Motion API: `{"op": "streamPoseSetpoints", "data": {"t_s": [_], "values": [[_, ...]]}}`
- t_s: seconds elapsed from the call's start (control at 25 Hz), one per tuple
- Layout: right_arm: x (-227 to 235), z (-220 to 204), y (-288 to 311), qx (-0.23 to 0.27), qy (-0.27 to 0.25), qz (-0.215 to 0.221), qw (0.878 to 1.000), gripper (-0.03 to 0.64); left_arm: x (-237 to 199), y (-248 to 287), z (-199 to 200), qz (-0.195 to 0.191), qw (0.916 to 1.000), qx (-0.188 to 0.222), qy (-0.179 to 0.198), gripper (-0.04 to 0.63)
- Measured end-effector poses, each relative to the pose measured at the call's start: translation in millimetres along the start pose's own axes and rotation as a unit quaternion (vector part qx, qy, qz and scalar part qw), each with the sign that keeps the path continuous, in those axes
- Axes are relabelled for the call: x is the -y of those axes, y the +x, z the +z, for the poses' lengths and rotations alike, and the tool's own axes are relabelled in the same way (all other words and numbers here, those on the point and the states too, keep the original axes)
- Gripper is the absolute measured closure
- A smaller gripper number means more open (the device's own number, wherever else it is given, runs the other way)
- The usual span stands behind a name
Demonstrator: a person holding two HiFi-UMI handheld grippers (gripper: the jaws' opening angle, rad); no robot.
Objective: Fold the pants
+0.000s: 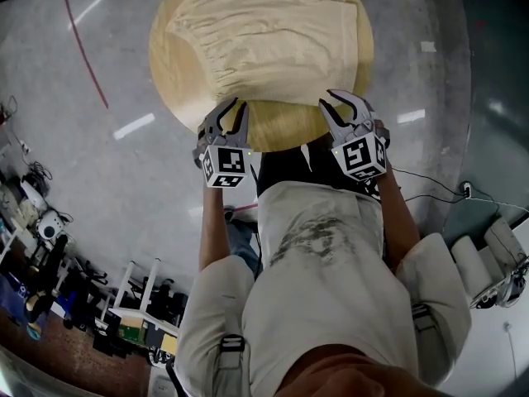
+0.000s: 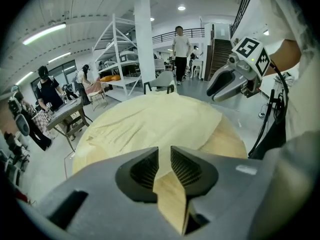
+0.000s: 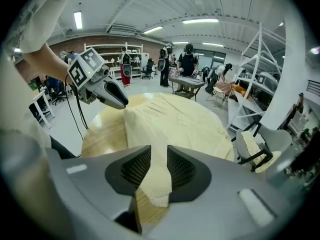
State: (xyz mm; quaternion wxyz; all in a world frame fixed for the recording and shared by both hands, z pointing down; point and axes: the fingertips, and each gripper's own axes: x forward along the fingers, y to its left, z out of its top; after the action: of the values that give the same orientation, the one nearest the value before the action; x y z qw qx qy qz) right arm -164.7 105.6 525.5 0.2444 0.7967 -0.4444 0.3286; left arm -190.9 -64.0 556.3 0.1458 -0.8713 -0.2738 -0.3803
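my left tongs (image 2: 165,154) are open a little, with nothing pinched in them. through the gap i see the near edge of the pants (image 2: 155,124) and some bare wood of the round table (image 2: 227,141). my right tongs (image 3: 159,154) are open a bit more and hold nothing too. a corner of the pants (image 3: 165,129) shows in that gap, lying flat on the table (image 3: 102,134). from my head, both tongs (image 1: 234,110) (image 1: 337,106) hang side by side over the near rim of the table (image 1: 281,126). the pale yellow pants (image 1: 264,31) lie spread out over most of the table top. the grey floor (image 1: 124,73) is all around.
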Motion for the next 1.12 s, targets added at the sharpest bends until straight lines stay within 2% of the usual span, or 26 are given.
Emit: {"op": "streamPoseSetpoints", "data": {"t_s": [0.64,1.12], "values": [[-15.1,-48.5,21.3,-0.061,-0.009,0.025,0.998,0.446,-9.1,24.1,-40.7,-0.02,0.9977,-0.061,0.022,0.414],[-18.1,-79.4,29.8,-0.112,-0.037,0.027,0.993,0.393,-7.4,30.4,-50.1,-0.033,0.9961,-0.076,0.029,0.36]]}}
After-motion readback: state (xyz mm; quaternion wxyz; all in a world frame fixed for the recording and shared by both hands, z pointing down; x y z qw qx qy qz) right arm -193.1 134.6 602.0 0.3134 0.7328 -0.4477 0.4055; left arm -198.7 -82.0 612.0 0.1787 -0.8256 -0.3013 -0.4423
